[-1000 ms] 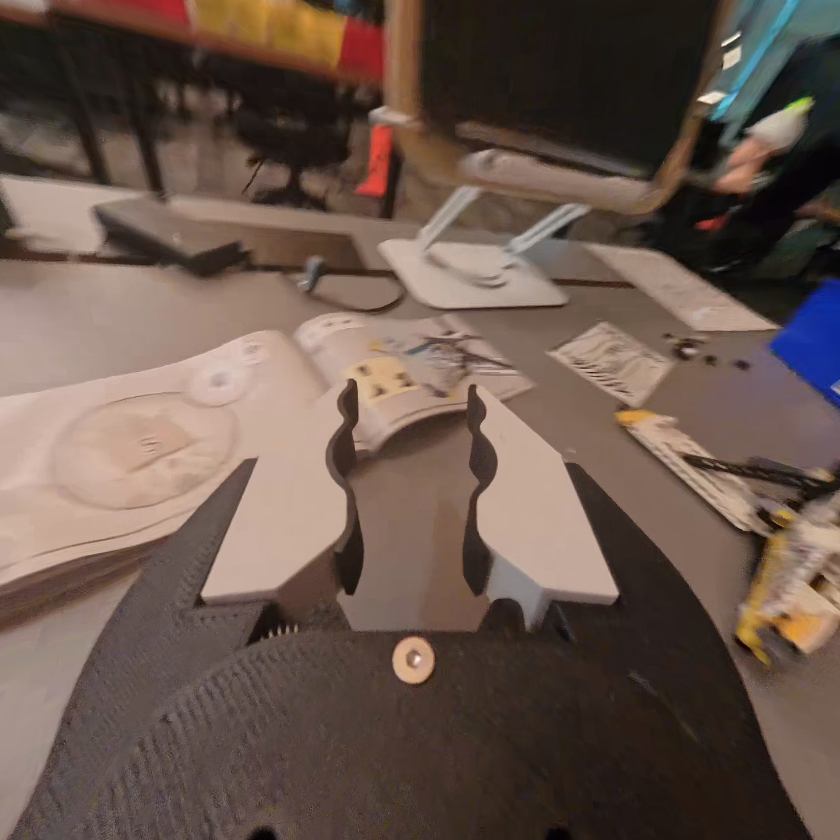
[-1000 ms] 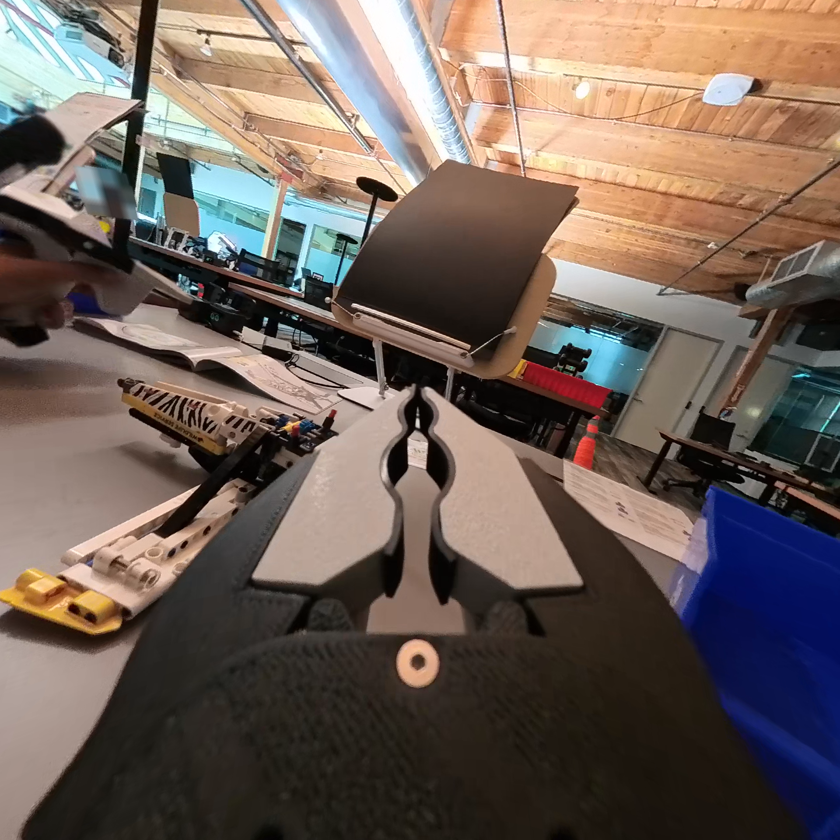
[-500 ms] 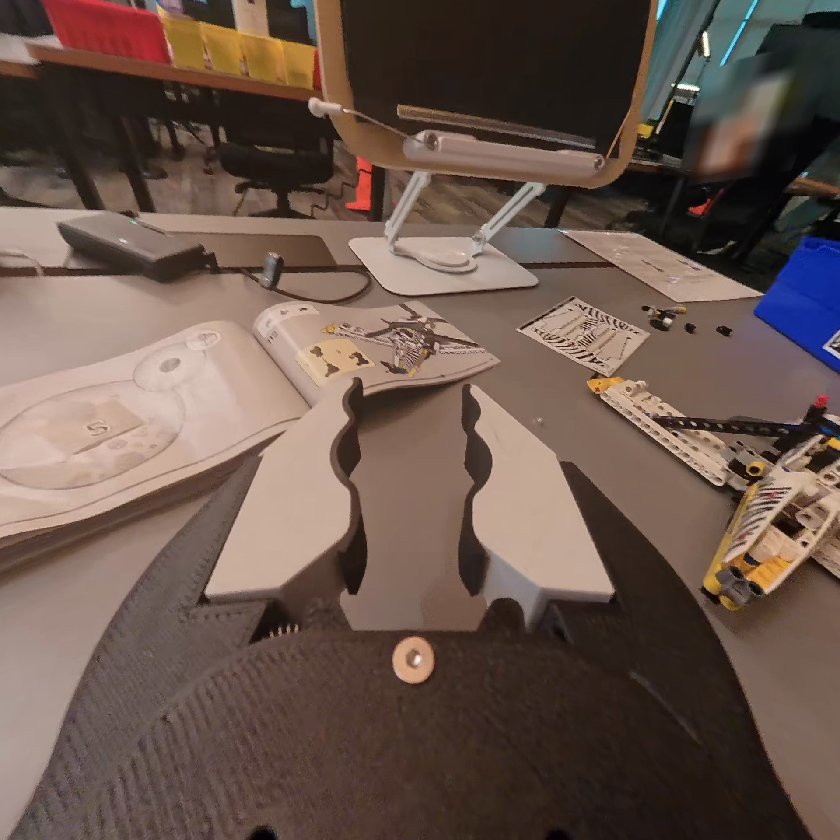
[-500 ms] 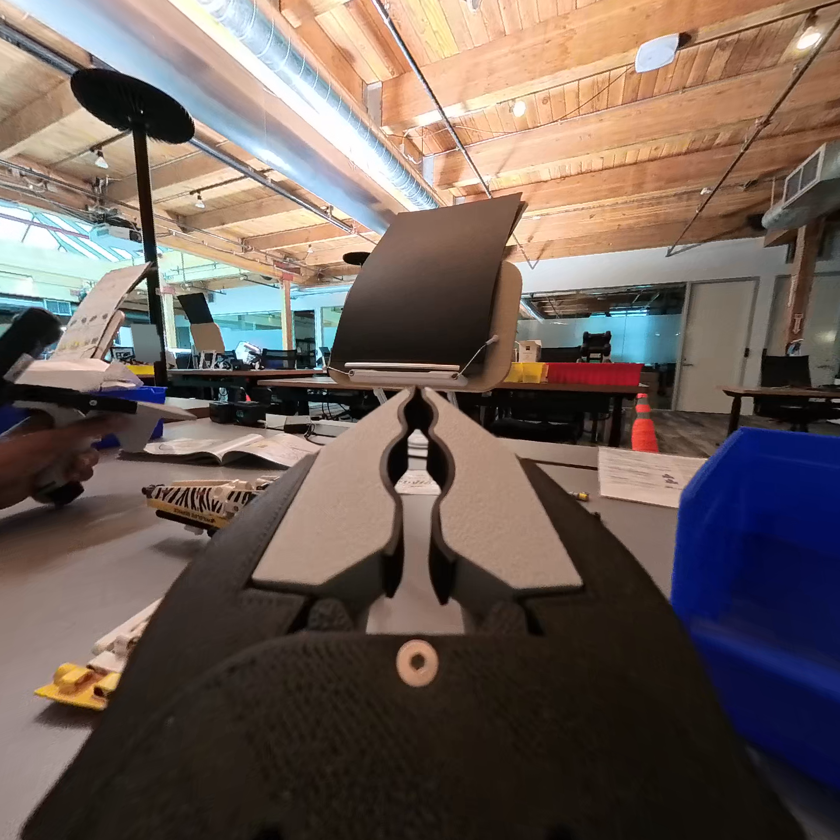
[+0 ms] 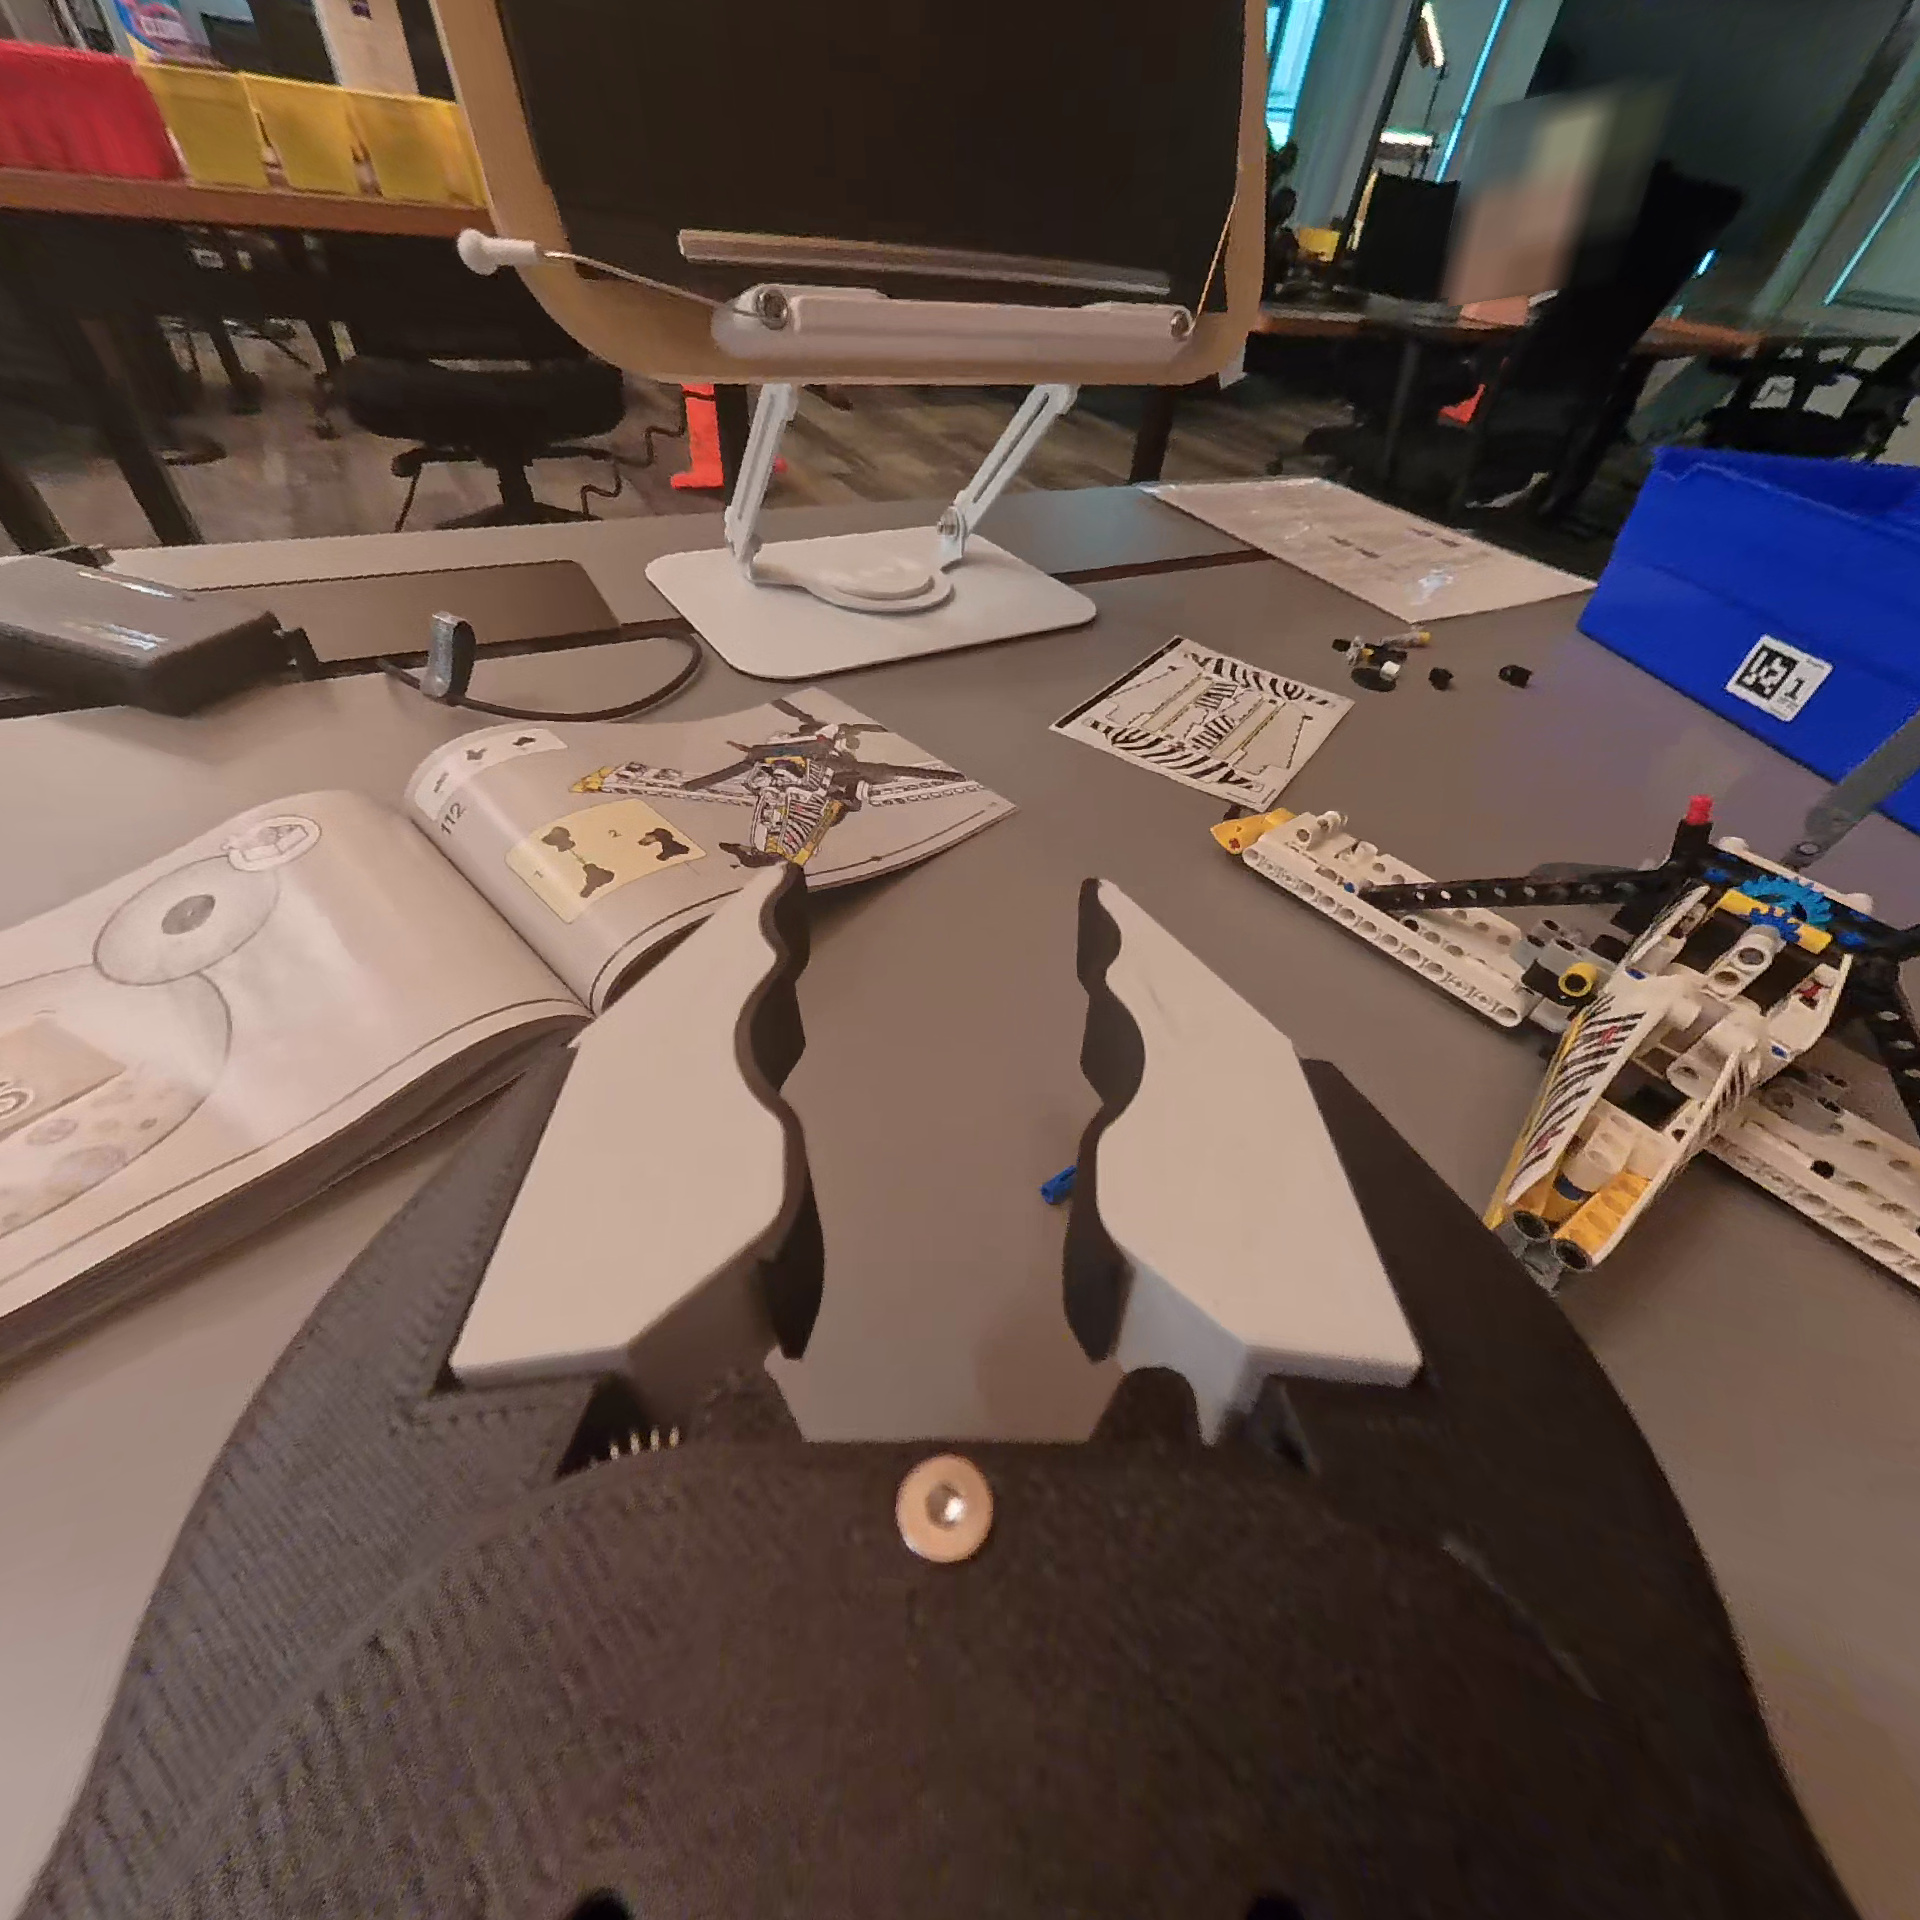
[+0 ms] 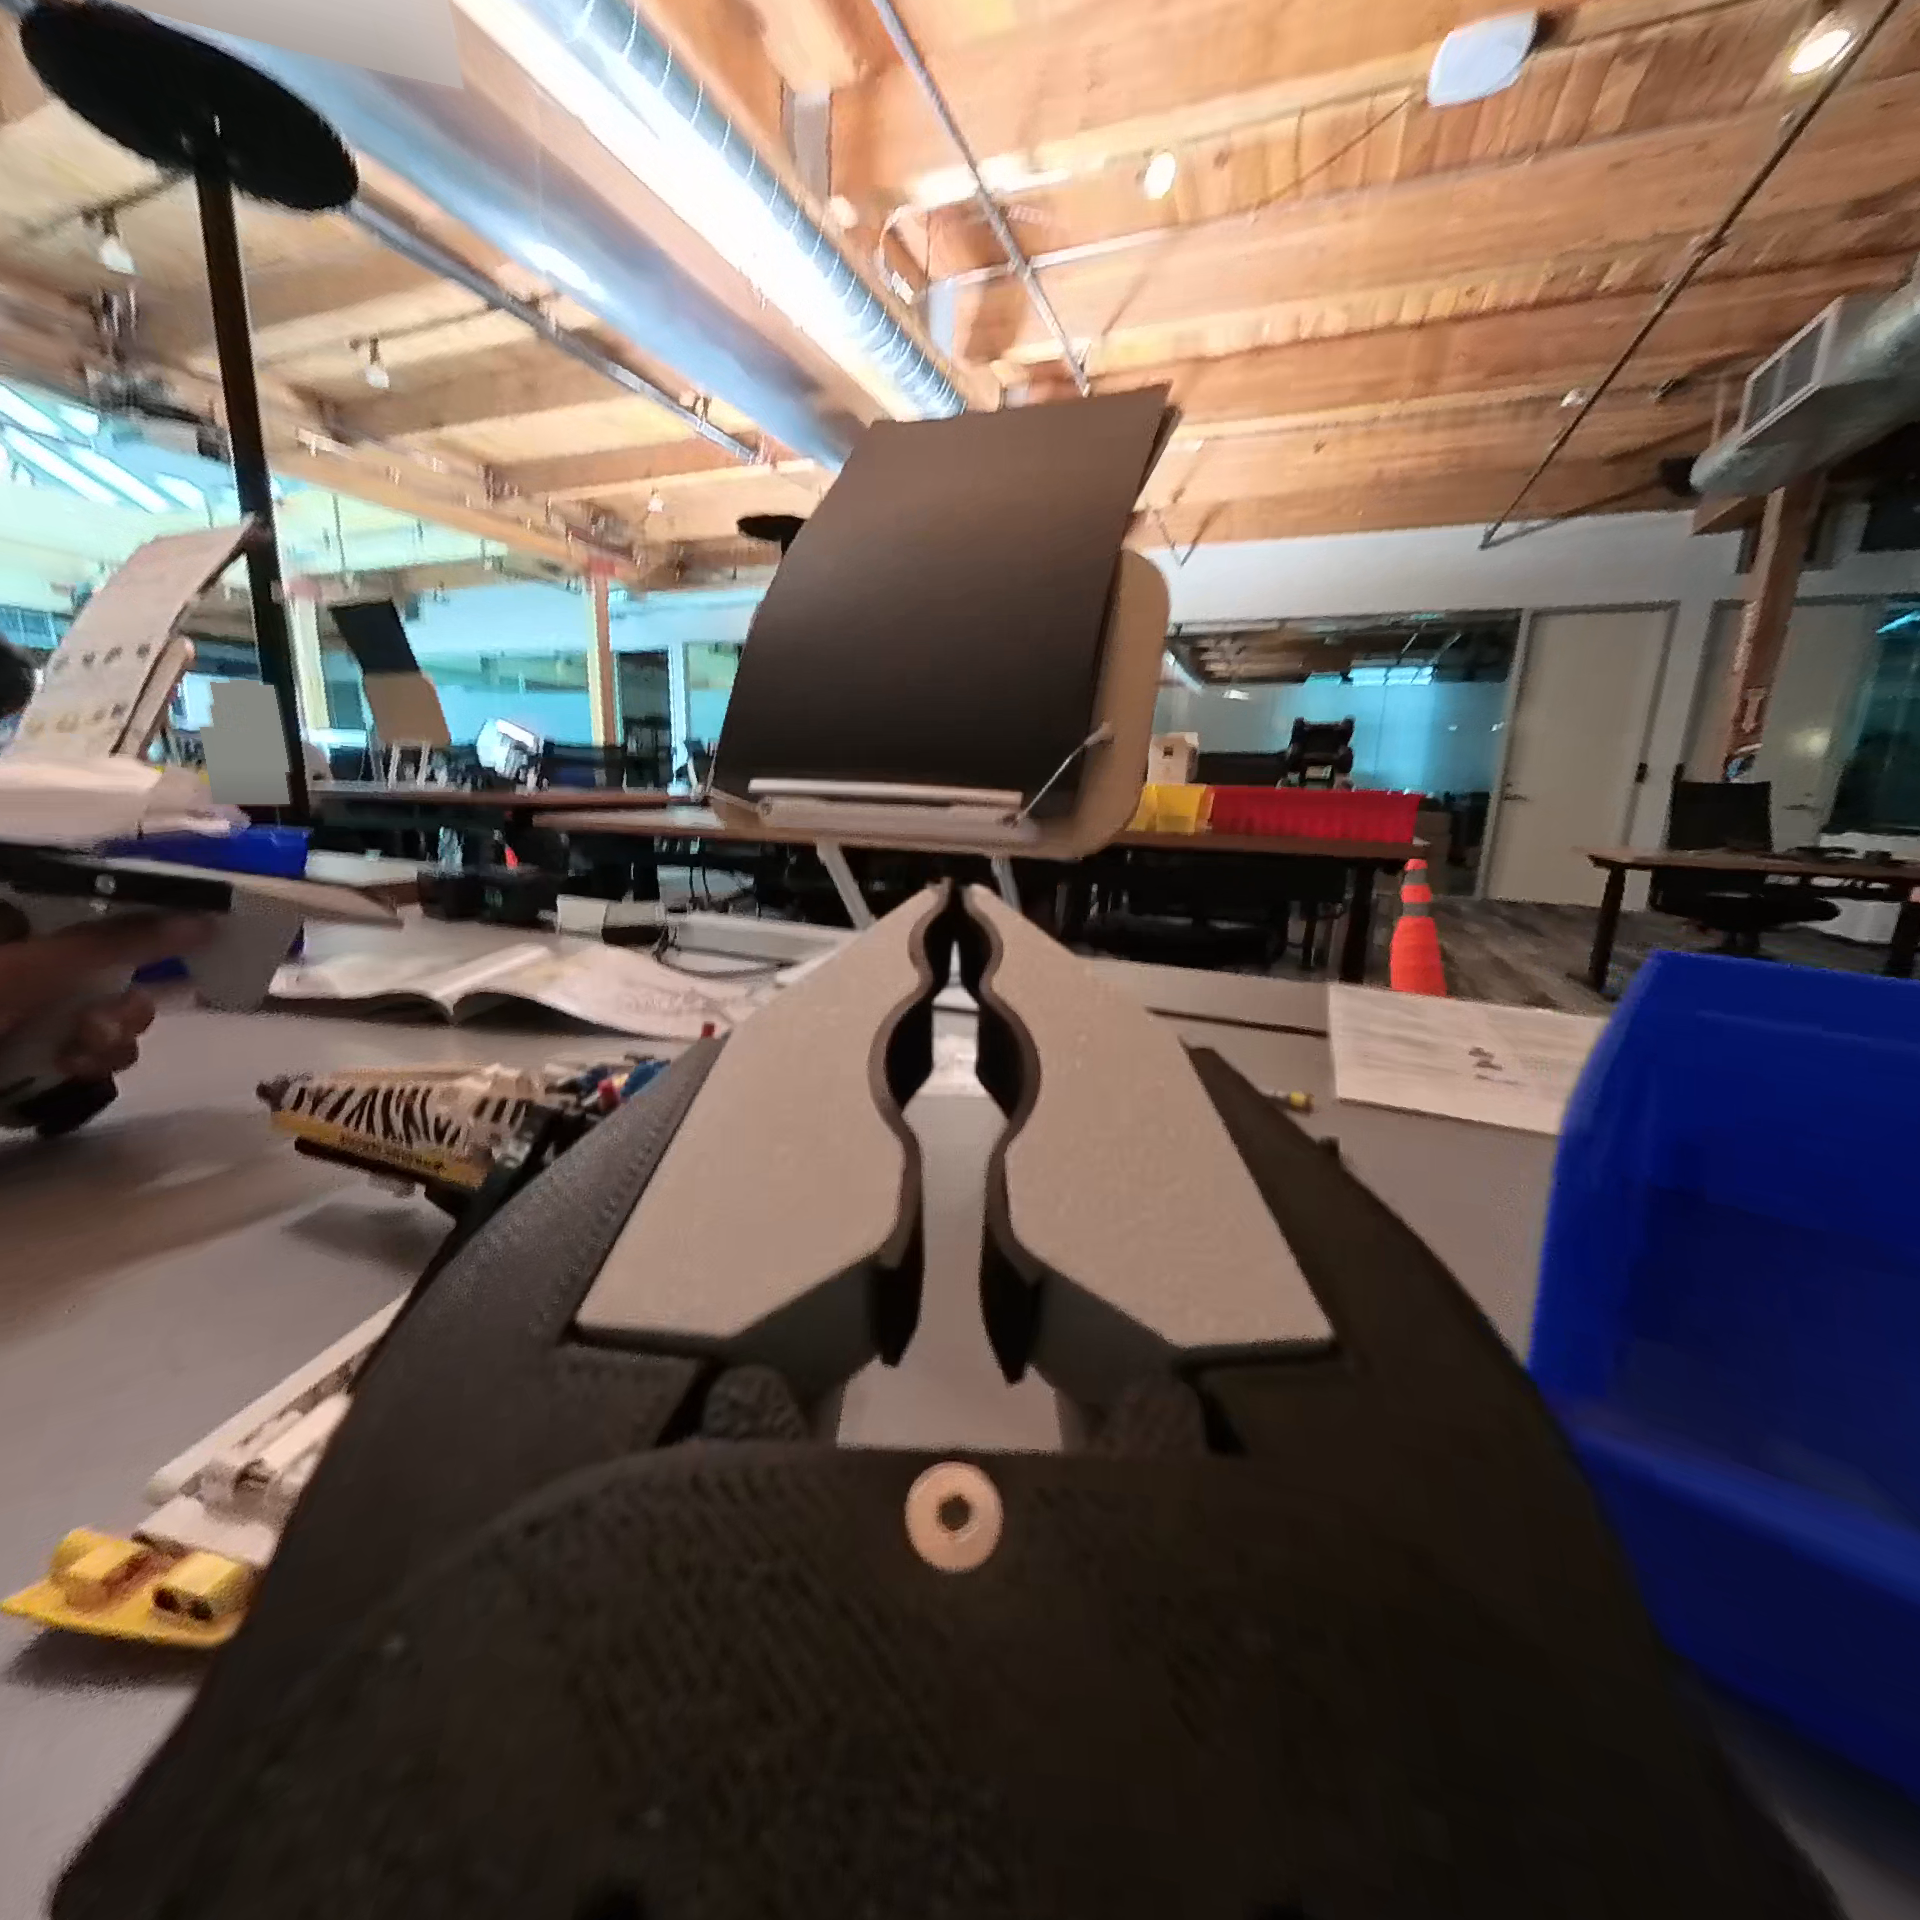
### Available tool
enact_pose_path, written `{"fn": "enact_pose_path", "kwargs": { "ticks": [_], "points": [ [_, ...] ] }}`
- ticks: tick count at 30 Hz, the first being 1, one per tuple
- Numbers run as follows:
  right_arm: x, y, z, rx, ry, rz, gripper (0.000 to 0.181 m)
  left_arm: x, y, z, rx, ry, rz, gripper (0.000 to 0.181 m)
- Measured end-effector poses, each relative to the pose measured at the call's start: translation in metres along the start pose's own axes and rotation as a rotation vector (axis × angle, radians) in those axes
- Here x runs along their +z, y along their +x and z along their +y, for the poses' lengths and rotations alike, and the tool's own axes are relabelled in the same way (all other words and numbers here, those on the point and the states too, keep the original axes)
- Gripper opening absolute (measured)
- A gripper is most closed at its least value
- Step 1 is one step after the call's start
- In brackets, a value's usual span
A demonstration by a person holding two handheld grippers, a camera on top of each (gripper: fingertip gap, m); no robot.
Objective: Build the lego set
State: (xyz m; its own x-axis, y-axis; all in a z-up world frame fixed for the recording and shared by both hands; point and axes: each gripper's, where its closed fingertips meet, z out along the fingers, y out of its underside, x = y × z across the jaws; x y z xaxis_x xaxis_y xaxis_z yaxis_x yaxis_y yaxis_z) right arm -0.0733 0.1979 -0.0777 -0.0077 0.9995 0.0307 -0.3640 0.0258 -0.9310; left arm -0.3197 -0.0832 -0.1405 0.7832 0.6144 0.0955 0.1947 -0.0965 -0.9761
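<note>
A partly built lego plane (image 5: 1662, 1060) with zebra stickers, white beams and yellow ends lies on the grey table (image 5: 935, 1039), to the right of my left gripper (image 5: 940, 894). The left gripper is open and empty, low over the table. A tiny blue pin (image 5: 1058, 1184) lies on the table by the right finger's inner edge. The open instruction booklet (image 5: 312, 987) lies to the left. My right gripper (image 6: 956, 904) is shut and empty; the plane (image 6: 416, 1117) and its yellow wing tip (image 6: 135, 1590) lie to its left. The left gripper (image 6: 208, 914), held in a hand, shows at far left.
A blue bin (image 5: 1766, 603) stands at the right, close beside the right gripper (image 6: 1714, 1299). A book stand (image 5: 873, 603) is at the back centre. A sticker sheet (image 5: 1205, 722), small loose parts (image 5: 1392, 660), a paper sheet (image 6: 1455, 1049) and a black power brick (image 5: 104, 644) lie around. One gripper's finger ends stand about 40 cm off the other's. Measured from the fingertips, the tiny blue pin (image 5: 1058, 1184) is 9 cm or so from the left gripper and 35 cm from the right. The plane (image 6: 416, 1117) sits 15 cm or so from the ends of my left fingers.
My left gripper has opened wider and drawn back, with the plane now clearer on its right. My right gripper stayed shut and swung right, towards the blue bin.
</note>
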Motion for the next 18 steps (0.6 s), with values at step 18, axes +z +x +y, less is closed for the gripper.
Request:
{"fn": "enact_pose_path", "kwargs": {
  "ticks": [18],
  "points": [
    [-0.014, -0.008, -0.013, 0.046, 0.086, -0.067, 0.007, 0.01, 0.056, -0.007, 0.145, 0.032, 0.182, 0.056]
  ]
}}
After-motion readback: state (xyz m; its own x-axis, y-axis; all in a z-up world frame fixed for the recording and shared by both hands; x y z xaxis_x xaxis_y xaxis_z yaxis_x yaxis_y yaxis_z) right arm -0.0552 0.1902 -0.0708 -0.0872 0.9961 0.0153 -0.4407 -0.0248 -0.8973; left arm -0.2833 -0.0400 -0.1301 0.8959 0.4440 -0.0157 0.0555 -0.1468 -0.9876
